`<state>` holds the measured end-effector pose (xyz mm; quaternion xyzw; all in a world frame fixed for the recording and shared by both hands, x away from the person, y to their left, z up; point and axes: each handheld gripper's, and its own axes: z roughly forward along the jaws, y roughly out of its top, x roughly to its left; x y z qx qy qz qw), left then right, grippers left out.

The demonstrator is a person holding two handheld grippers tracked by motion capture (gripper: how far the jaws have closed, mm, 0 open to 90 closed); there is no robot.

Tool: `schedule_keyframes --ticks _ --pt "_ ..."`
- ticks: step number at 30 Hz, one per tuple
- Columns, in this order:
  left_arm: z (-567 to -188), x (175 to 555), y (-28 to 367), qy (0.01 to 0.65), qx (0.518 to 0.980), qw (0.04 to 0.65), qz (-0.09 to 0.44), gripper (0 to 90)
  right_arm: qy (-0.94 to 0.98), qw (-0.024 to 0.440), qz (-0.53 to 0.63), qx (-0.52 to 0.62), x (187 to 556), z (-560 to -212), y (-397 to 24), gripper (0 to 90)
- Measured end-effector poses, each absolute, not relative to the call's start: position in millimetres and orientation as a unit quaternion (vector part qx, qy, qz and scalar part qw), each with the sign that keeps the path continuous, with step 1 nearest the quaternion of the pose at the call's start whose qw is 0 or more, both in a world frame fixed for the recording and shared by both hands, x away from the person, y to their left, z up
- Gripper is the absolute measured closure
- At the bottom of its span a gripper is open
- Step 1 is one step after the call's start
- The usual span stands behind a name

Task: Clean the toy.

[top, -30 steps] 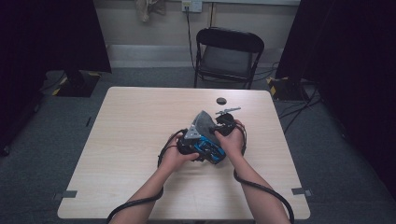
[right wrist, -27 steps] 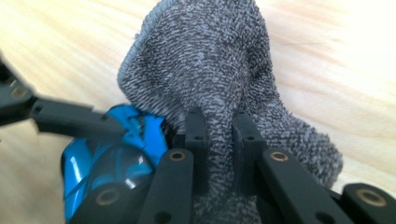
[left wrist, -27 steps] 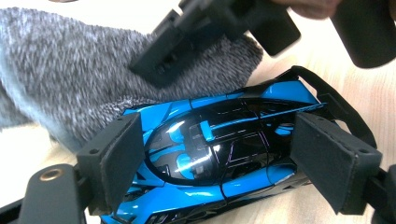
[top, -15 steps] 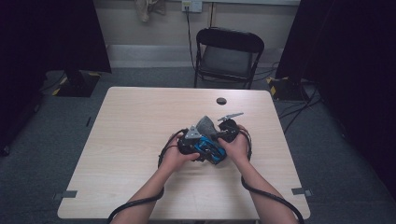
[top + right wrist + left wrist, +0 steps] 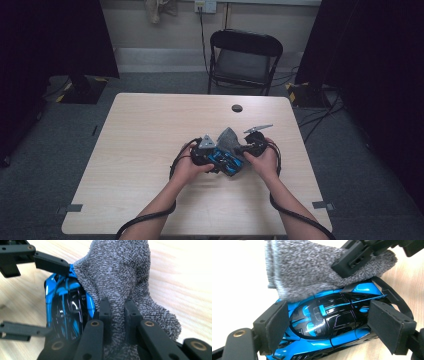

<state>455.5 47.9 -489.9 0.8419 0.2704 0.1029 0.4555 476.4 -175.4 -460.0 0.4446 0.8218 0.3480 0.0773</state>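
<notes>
Item: toy car, blue and black, gloss finish. Location: on the desk, right of centre, towards the near edge, between the person's two hands.

Item: left claw. State: jaws spread wide and clamped on the car's two flanks, pads pressed to the bodywork. Holds the car steady on the desk.

Item: right claw. State: jaws drawn together, pinching a fold of the cloth. In the high view it sits just right of the car, in the right hand.

Item: cloth, grey, knitted or terry texture. Draped over the far end of the car and touching it; the rest lies on the desk beyond.

Change noted: over the last second the right claw has shifted rightward and nearer, carrying the cloth across the car; the left claw shows no change. Judgement: a wiping stroke is under way, car braced, cloth dragged over the bodywork; most of the roof looks uncovered.

Item: small dark disc, near the far edge, well apart.

Item: folding chair, beyond the far edge.
</notes>
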Motion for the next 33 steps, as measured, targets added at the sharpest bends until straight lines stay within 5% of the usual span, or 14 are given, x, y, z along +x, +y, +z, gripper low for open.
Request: schedule_keyframes --ticks 33 --pt "-489 455 47 0.273 0.844 0.449 0.105 17.4 0.803 0.095 0.353 0.470 464 -445 -224 80.2"
